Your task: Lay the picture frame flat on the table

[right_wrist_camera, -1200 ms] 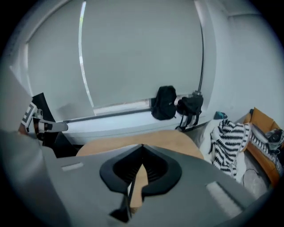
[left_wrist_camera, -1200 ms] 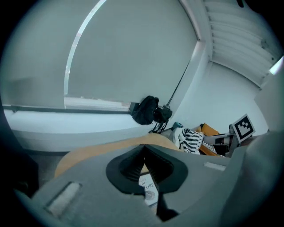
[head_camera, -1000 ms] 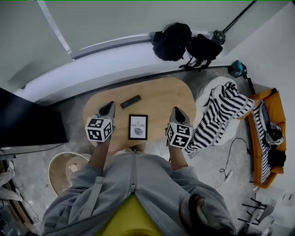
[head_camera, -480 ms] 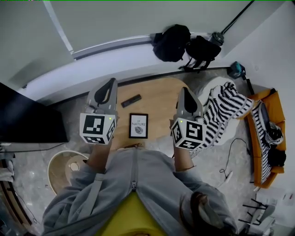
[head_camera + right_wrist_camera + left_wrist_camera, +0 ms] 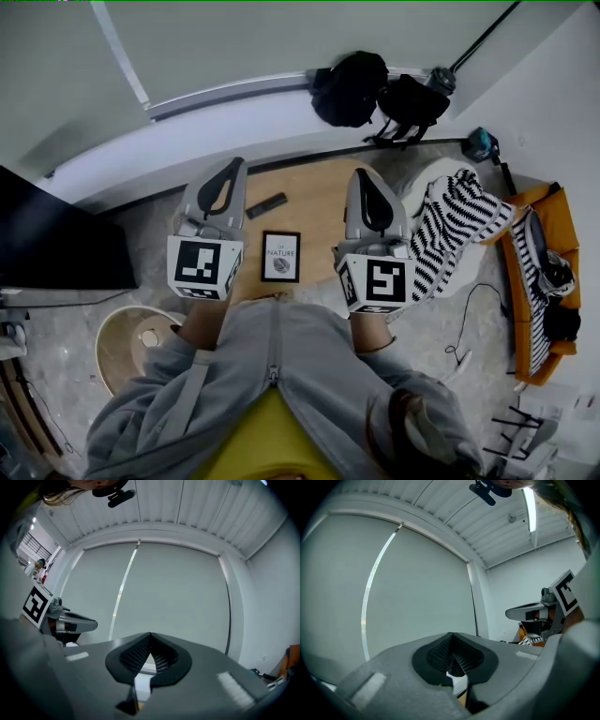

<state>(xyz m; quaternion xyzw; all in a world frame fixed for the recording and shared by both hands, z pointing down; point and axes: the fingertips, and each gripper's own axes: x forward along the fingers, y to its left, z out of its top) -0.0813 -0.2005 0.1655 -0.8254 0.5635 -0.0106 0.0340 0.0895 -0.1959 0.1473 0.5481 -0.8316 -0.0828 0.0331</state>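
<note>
The wooden table [image 5: 314,192] sits mid-room with the picture frame [image 5: 280,256] already lying flat, face up, near its front edge, just in front of the person, a dark remote [image 5: 266,205] a bit farther back. Step in hand, as I judge it: the laying is done and this is the retreat. The left gripper [image 5: 232,169] and right gripper [image 5: 364,178] hang above the table either side of the frame, well clear of it, both pointing toward the far wall. Each gripper's own view shows the jaws clenched tip to tip with nothing between them, only the wall and blind beyond. Next move probably calls for nothing more than holding clear or lowering the hands to rest; the frame needs no further touch unless it should be squared up. Against the earlier frames: both grippers have come up from table level and loom larger in the head view, with the marker cubes turned more toward the camera. Frame and remote have not shifted, and the striped cloth [image 5: 448,234] at right is unchanged.
</note>
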